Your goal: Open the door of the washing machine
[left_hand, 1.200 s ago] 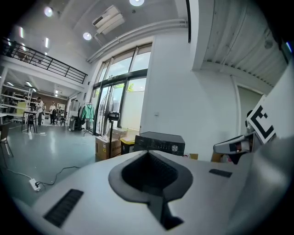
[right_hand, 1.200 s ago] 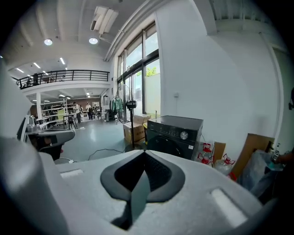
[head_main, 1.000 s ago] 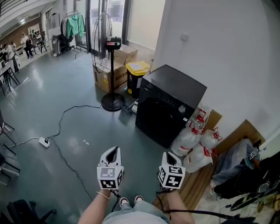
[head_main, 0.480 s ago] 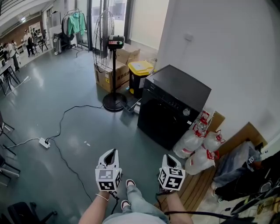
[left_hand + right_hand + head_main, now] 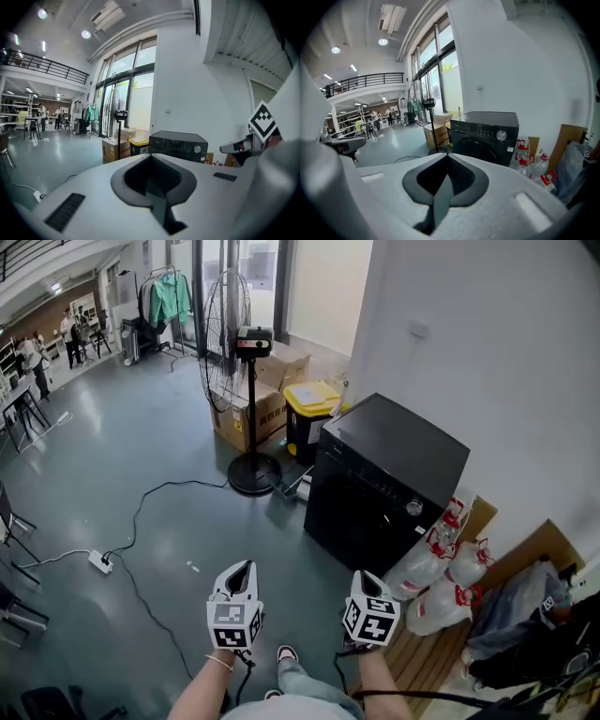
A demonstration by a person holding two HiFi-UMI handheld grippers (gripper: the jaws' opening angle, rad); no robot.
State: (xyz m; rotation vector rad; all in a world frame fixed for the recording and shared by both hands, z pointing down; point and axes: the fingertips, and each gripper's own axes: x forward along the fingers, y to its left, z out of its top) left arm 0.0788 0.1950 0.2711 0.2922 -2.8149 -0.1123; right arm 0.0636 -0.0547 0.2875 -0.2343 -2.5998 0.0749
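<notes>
Both grippers ride low at bottom centre: the left gripper (image 5: 242, 570) and right gripper (image 5: 362, 577) each have their jaws together on nothing, probably idle until the reach. The black washing machine (image 5: 384, 486) stands well apart, right of centre against the white wall (image 5: 487, 352), with its door closed. It sits on glossy grey floor (image 5: 141, 446) beside a pedestal fan (image 5: 253, 339) and a yellow-lidded bin (image 5: 314, 396).

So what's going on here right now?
A person holds the left gripper and right gripper out in front, both shut and empty. The black washing machine stands ahead against the wall, some way off, its door closed. Neither gripper touches anything, and the opening has not begun.
</notes>
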